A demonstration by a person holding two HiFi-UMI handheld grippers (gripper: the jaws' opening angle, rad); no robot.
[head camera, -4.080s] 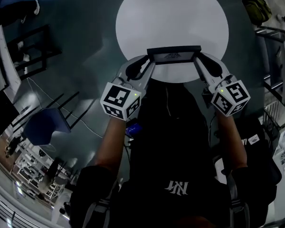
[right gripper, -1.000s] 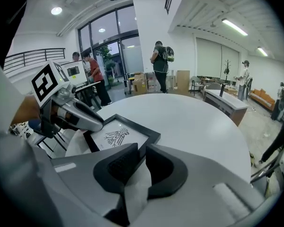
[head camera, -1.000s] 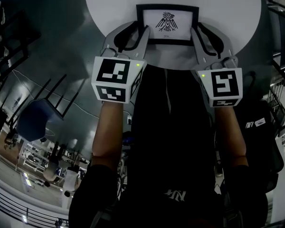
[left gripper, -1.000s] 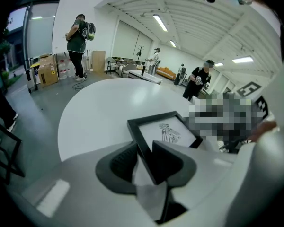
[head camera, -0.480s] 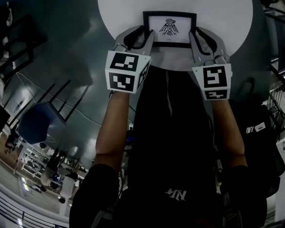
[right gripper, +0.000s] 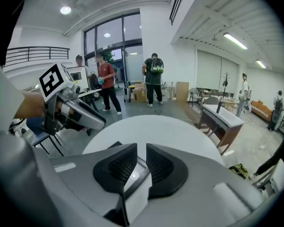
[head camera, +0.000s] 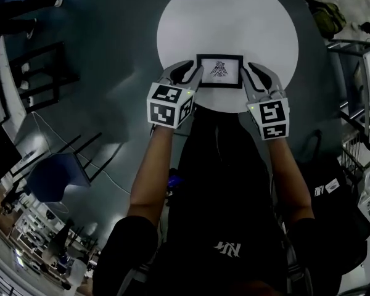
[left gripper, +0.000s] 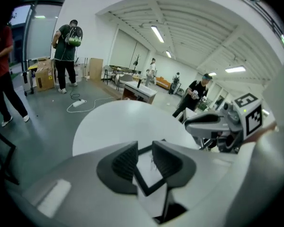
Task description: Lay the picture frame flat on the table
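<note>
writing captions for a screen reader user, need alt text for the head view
A black picture frame with a bird print lies flat on a round white table, seen from above. The person's left gripper and right gripper flank it, jaws apart.

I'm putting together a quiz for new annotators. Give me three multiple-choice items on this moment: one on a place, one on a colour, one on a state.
1. Where is the black-bordered rectangular picture frame?
A. On the round white table, near the person's edge
B. On the floor
C. On a chair seat

2. What colour is the frame's border?
A. White
B. Black
C. Red

3. How does the frame lie?
A. Upright on its edge
B. Face down
C. Flat, print facing up

Answers:
1 A: the head view shows it on the tabletop between the left gripper and the right gripper.
2 B: a dark rim surrounds the white print.
3 C: the whole bird print shows from above.
</note>
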